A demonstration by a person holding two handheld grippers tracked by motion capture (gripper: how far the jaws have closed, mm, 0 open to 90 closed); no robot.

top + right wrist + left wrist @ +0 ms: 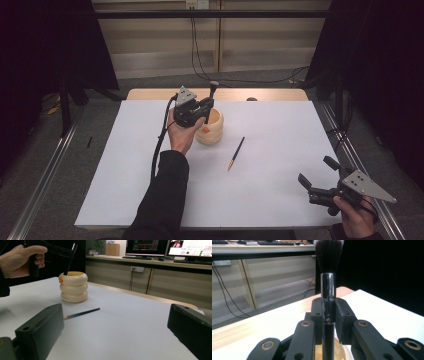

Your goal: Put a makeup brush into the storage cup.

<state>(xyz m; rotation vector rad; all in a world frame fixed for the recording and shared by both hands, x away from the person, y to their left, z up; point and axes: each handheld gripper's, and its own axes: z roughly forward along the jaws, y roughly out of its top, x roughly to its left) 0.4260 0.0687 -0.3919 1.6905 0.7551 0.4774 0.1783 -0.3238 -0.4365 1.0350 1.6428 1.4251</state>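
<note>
Right now two grippers are working over one white-covered table (pixel 280 200), and I am counting one brush, one holder and one pencil on it. The left gripper (pixel 206 107) is clenching the makeup brush (pixel 328 290) by its shiny black handle; in the left gripper view the jaws are pressing on both sides of the handle, with the dark bristles standing upright above them. The brush's lower end is dipping into the mouth of the cream ribbed holder (pixel 73 286), which is sitting on the table toward its far edge, with a small orange piece on its side. One thin dark pencil (pixel 236 153) with an orange tip is lying flat on the table, near the holder on its right but apart from it. The right gripper (pixel 315 175) is hovering near the table's near right corner, jaws spread wide with nothing between them, well apart from the pencil.
</note>
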